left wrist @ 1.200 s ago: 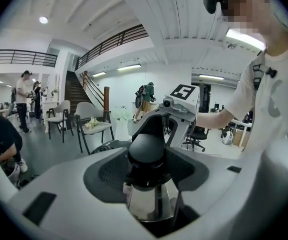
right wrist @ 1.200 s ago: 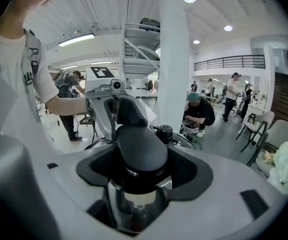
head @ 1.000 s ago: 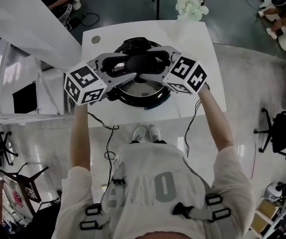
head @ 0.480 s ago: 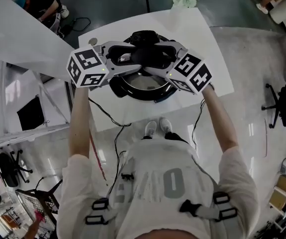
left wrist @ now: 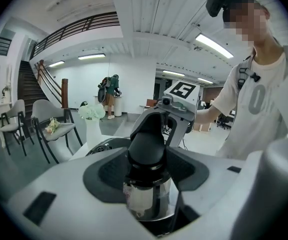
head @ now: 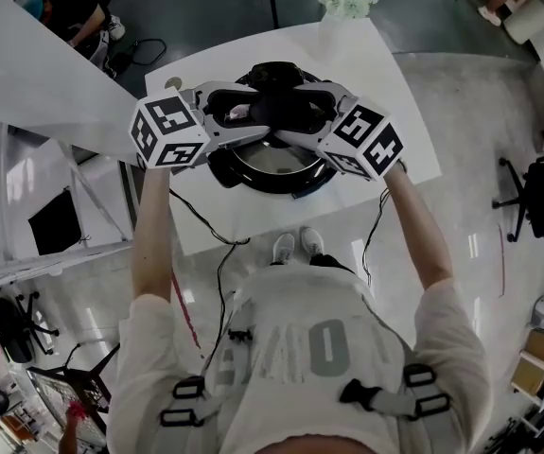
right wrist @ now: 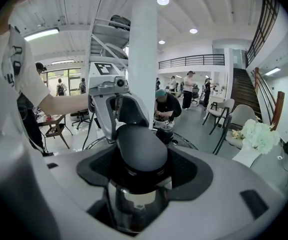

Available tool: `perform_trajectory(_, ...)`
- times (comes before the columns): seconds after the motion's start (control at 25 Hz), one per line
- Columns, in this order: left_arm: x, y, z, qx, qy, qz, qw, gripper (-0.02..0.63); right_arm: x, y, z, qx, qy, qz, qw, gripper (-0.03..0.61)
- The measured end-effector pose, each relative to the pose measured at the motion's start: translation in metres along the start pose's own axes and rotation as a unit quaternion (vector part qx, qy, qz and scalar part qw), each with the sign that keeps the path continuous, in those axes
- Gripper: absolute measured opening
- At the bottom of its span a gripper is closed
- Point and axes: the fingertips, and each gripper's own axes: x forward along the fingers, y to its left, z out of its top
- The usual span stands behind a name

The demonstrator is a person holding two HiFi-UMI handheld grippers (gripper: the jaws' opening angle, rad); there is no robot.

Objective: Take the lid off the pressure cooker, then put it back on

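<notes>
Between both claws, over the white table (head: 385, 83), sits the black handle (head: 273, 112) of the lid (head: 276, 157), and each claw is clenched on one end of it. The left claw (left wrist: 146, 173) has its pads pressed against the handle's rounded end, with shiny steel showing just beneath. The right claw (right wrist: 141, 171) grips the opposite end in the same way, so the two claws face each other along the handle. Just below and on the person's side of the claws, the pressure cooker (head: 243, 173) shows a dark rim around a steel disc. By this reading the lid is firmly in hand but looks seated or barely raised, so lifting it clear and setting it back both appear still to be done. From above, the claws and their marker cubes cover the far half of the cooker, hiding the joint between lid and pot, so whether the lid has come free cannot be told. A dark part (head: 273, 72) just beyond the claws is too obscured to identify. Each claw's own body blocks everything below the handle in its view.
</notes>
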Motion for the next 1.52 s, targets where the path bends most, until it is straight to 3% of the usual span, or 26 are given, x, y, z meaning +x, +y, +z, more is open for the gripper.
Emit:
perform_trajectory(0.24,-0.005,-0.005,0.002,0.011,0.010,0.015,0.9998,0.242,-0.003,0.005,0.005,-0.017,-0.011,0.000,1.000,0.313)
perform_trajectory(0.56,-0.039,-0.016,0.037,0.043,-0.010,0.050,0.9978,0.242,-0.017,0.017,0.051,-0.040,-0.051,0.000,0.998,0.314)
perform_trajectory(0.8,-0.042,-0.028,0.061,0.054,-0.012,0.101,0.9933,0.242,-0.037,0.020,0.066,-0.078,-0.075,0.022,0.994,0.314)
perform_trajectory(0.92,-0.046,-0.031,0.062,0.039,-0.004,0.144,0.9888,0.242,-0.037,0.024,0.069,-0.100,-0.084,0.058,0.990,0.314)
perform_trajectory(1.2,-0.143,-0.100,0.019,0.004,0.010,0.255,0.9670,0.242,0.004,0.140,0.108,-0.159,-0.105,0.138,0.972,0.314)
perform_trajectory(1.4,-0.184,-0.174,-0.031,-0.017,0.029,0.317,0.9479,0.242,0.020,0.237,0.096,-0.197,-0.111,0.181,0.957,0.314)
perform_trajectory(1.52,-0.195,-0.203,-0.052,-0.044,0.031,0.345,0.9370,0.242,0.026,0.274,0.086,-0.199,-0.114,0.219,0.948,0.314)
